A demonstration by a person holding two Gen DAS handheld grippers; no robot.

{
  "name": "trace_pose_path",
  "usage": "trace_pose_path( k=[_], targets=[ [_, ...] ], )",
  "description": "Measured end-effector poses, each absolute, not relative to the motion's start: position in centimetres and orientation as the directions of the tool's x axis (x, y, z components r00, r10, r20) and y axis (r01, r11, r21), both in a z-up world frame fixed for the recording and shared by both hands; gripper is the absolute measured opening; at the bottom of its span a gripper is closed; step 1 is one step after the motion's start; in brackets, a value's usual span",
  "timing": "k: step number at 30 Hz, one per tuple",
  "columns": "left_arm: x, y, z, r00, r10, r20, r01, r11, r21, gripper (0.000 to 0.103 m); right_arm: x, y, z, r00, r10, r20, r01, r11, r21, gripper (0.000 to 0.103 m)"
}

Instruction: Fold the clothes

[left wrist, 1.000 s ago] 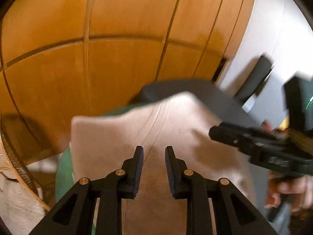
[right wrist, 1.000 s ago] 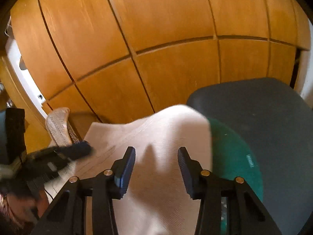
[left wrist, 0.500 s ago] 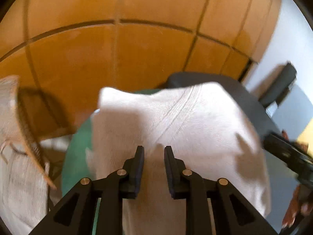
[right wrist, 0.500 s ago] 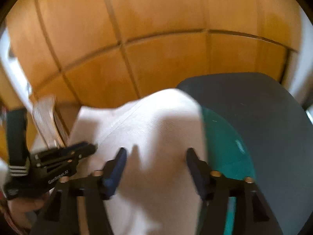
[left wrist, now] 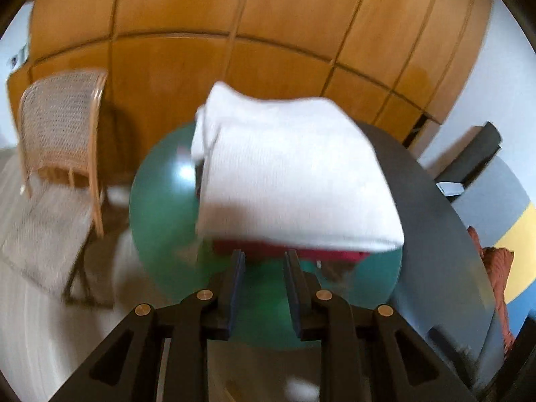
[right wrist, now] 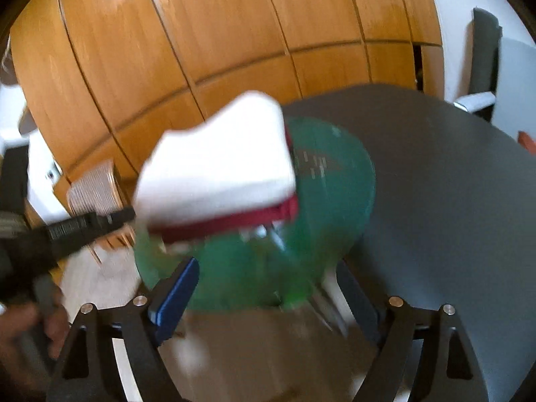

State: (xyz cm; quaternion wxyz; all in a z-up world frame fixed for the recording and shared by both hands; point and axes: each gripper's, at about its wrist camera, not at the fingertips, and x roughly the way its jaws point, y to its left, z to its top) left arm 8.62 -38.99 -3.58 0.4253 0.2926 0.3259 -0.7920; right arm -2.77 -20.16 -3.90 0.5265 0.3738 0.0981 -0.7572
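Folded white garment (left wrist: 288,174) on top of a dark red garment (right wrist: 234,222), both stacked on a green round mat (left wrist: 160,207) at the edge of the dark grey table (right wrist: 435,184). Left gripper (left wrist: 264,268) jaws apart and opening, nothing between. Right gripper (right wrist: 268,284) jaws wide, opening, empty. Wicker chair (left wrist: 63,124) off left, wood panelling (left wrist: 234,16) behind.
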Motion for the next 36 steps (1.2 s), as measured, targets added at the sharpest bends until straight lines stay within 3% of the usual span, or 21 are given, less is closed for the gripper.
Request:
trace_pose_path(
  k=[6,12,20,29,36],
  targets=[
    [8.5,-35.0,-3.7,-0.443,-0.547,-0.710,0.882,-0.410,-0.234,0.024,-0.4,-17.9,-4.6,-0.249,-0.718,-0.649,0.862,-0.470,0.189,0.087],
    [6.8,-33.0,-3.3,-0.453,-0.509,-0.732,0.851,-0.492,-0.184,0.028,1.1,-16.9,-3.3,-0.341,-0.729,-0.593,0.860,-0.497,0.116,0.089],
    [5.9,-33.0,-3.7,-0.245,-0.594,-0.766,0.920,-0.391,0.009,0.036,1.8,-15.5,-2.6,-0.393,-0.730,-0.559,0.850,-0.521,0.082,0.091],
    [4.8,-32.3,-4.3,-0.250,-0.553,-0.795,0.900,-0.435,0.019,0.035,1.3,-15.4,-3.0,-0.403,-0.709,-0.579,0.833,-0.546,0.088,0.091],
    [6.1,-31.5,-2.9,-0.294,-0.598,-0.746,0.911,-0.410,-0.031,0.035,1.9,-16.0,-3.0,-0.395,-0.707,-0.586,0.844,-0.531,0.072,0.092]
  ],
)
